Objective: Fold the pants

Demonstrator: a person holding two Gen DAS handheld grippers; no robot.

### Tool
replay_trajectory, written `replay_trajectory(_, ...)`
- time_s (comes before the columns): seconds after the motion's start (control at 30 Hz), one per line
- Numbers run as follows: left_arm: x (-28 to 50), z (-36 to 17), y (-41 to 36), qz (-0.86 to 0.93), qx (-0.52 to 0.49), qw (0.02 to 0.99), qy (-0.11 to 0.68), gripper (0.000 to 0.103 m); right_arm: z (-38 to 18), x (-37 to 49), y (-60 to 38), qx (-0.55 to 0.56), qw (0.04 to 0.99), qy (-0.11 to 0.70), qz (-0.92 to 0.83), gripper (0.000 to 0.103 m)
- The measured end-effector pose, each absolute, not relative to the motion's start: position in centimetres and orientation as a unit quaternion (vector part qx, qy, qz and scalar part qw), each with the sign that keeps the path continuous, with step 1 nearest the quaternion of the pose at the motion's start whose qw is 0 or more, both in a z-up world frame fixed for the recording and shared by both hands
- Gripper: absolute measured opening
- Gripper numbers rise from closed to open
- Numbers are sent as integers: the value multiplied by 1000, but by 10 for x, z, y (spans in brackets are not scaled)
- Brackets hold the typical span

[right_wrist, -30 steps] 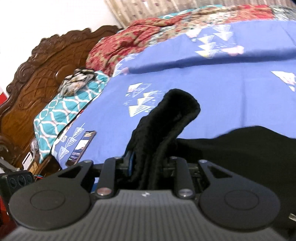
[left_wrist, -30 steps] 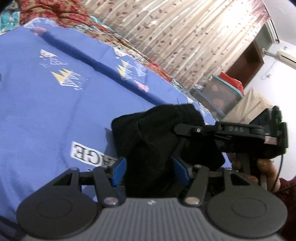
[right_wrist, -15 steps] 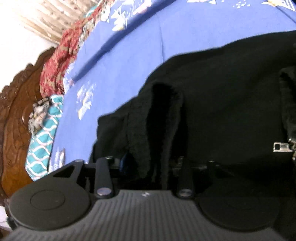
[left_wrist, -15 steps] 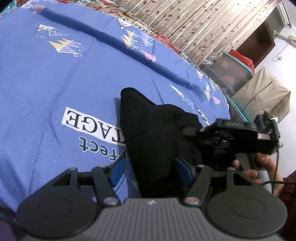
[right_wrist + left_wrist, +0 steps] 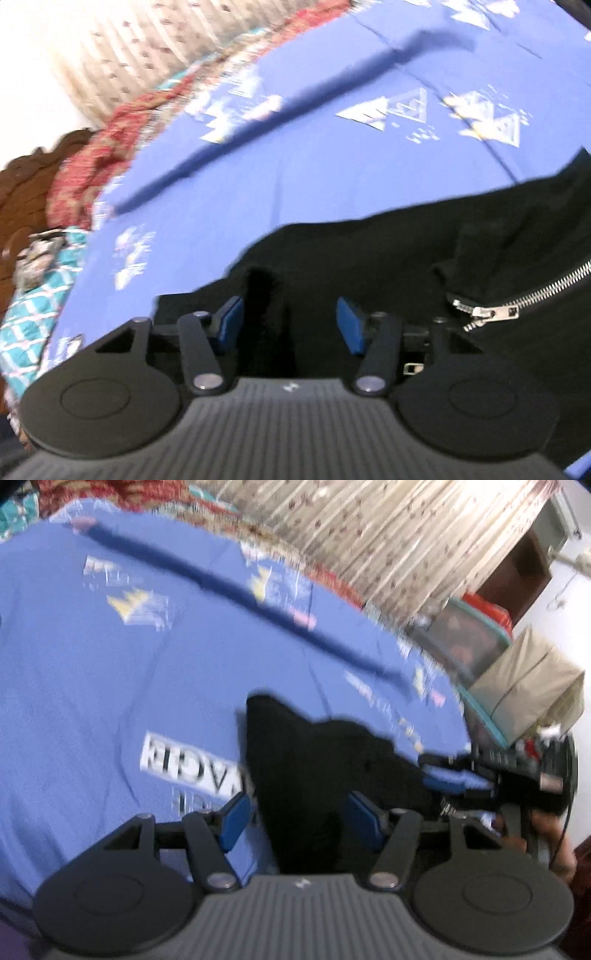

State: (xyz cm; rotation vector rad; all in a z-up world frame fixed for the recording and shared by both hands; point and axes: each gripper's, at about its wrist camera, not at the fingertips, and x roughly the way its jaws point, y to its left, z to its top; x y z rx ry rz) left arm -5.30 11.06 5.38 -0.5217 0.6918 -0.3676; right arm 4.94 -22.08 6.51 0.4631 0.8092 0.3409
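The black pants [image 5: 388, 258] lie bunched on the blue bedsheet [image 5: 129, 672]; the right gripper [image 5: 288, 325] has just been opening, cloth between its parted pads untouched; the left gripper [image 5: 299, 819] stands apart around a fold, pressing nothing.

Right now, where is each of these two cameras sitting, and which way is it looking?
Left wrist: on the left gripper, looking across the blue bedsheet toward the curtain; own blue pads, open, plus the right gripper in a hand.
Right wrist: on the right gripper, looking toward the headboard; own pads open.
Both show the black pants and the sheet.
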Motion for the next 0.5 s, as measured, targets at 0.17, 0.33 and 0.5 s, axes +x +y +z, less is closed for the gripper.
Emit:
replay_trajectory(0.17,-49,74,96,-202,-245,897,308,58,64,32,-213,182,874,384,236,52)
replay_trajectory(0.33,-43,65,52,-243,-203,886,340,54,37,37,-199,145,857,437,232,42)
replay_trajectory(0.5,-38,29,19,-219,-141,878,401,53,18,51,-211,166,841,465,222,41)
